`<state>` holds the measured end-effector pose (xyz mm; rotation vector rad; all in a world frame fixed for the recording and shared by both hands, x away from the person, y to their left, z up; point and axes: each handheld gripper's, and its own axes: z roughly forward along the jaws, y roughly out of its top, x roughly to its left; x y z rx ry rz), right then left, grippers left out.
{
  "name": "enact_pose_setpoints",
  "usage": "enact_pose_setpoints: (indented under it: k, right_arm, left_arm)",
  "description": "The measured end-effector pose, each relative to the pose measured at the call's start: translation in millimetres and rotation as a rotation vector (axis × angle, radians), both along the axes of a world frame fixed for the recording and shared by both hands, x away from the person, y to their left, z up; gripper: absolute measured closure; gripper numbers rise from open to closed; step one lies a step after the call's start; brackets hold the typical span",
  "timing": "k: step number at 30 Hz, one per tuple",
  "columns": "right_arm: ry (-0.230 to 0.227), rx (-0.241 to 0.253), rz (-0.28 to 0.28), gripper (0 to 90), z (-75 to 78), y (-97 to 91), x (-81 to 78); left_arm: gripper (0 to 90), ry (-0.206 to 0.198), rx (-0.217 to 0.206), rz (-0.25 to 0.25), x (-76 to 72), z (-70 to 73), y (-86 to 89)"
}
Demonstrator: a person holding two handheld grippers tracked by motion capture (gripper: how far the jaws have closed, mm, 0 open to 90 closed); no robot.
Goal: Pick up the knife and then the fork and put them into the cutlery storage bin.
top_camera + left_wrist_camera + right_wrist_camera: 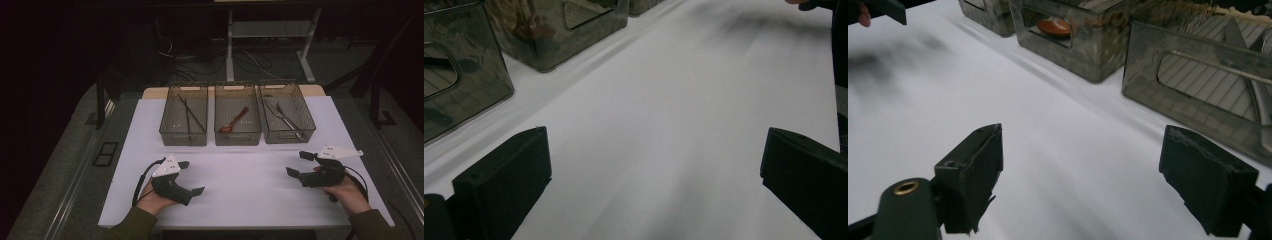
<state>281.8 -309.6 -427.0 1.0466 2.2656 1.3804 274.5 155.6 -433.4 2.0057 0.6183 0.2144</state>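
Three smoky see-through bins stand in a row at the back of the white table (240, 185). The left bin (183, 115) holds dark chopsticks (189, 114), the middle bin (237, 115) a reddish wooden spoon (234, 121), and the right bin (286, 112) a metal fork and knife (283, 119). My left gripper (191, 177) rests low at the front left, jaws wide apart, nothing between them. At the front right my right gripper (300, 164) is open and empty too. In the right gripper view the spoon (1054, 26) and the right bin (1198, 80) lie just ahead.
The table's front edge runs close under both hands. Beyond the bins are a desk frame (270, 45) and loose cables (200, 60) on a dark floor. A dark post (101, 100) stands off the table's left side.
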Motion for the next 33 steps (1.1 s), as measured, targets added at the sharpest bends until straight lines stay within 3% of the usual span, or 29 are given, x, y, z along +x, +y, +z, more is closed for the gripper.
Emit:
enact_pose_setpoints:
  k: [4,12,23,33]
  right_arm:
    - [0.023,0.002,0.001,17.0,-4.6,-2.9,-7.2]
    - [0.018,0.008,-0.004,15.2,-8.9,0.9,-18.1]
    - [0.026,-0.041,0.02,11.1,-17.4,8.5,-18.7]
    - [0.018,-0.04,0.024,11.1,-16.5,9.0,-19.3]
  left_arm:
    - [0.0,0.0,0.007,-0.004,0.0,0.2,-0.1]
    - [0.0,0.001,0.008,-0.005,-0.5,0.3,0.3]
    - [0.0,0.001,0.013,-0.009,-1.2,-0.6,-1.3]
    - [0.0,0.002,0.015,-0.009,-1.6,-1.1,-2.4]
